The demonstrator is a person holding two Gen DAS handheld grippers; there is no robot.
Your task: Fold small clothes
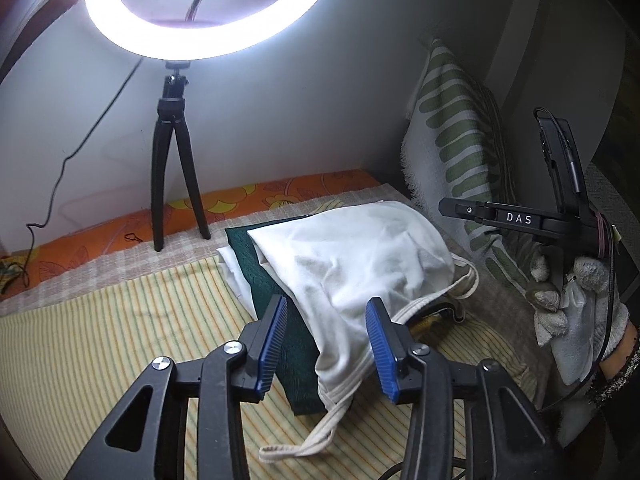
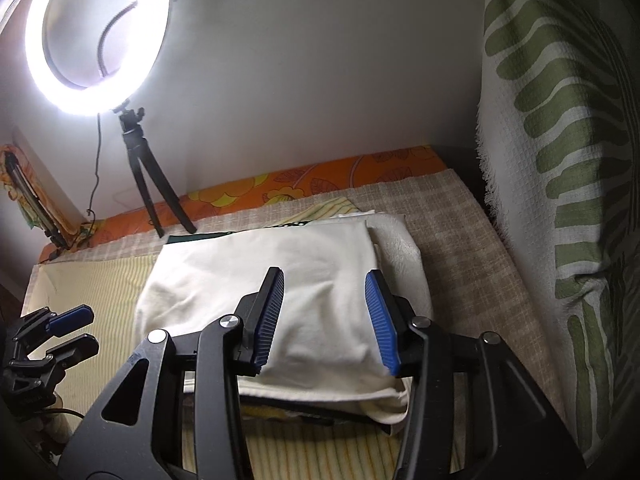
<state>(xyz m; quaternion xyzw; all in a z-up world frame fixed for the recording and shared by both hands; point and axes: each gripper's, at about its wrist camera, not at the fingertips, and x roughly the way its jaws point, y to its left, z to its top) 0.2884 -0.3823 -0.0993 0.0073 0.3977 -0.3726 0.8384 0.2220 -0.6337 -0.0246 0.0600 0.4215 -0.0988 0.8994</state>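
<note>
A cream-white small garment (image 1: 352,256) with thin straps (image 1: 320,428) lies folded over on top of a dark green cloth (image 1: 280,300) on the yellow striped bed cover (image 1: 100,340). My left gripper (image 1: 326,344) is open, its blue pads on either side of the garment's near edge, not closed on it. In the right wrist view the same white garment (image 2: 260,280) lies flat below my right gripper (image 2: 324,320), which is open above it. The left gripper (image 2: 72,330) shows at the far left there, open. The right gripper's body (image 1: 520,218) shows at the right in the left wrist view.
A lit ring light (image 1: 208,8) on a black tripod (image 1: 172,168) stands at the back by the wall, with a cable (image 1: 52,184) trailing left. A green and white patterned cloth (image 2: 560,160) hangs at the right. An orange flowered sheet (image 2: 320,184) edges the back.
</note>
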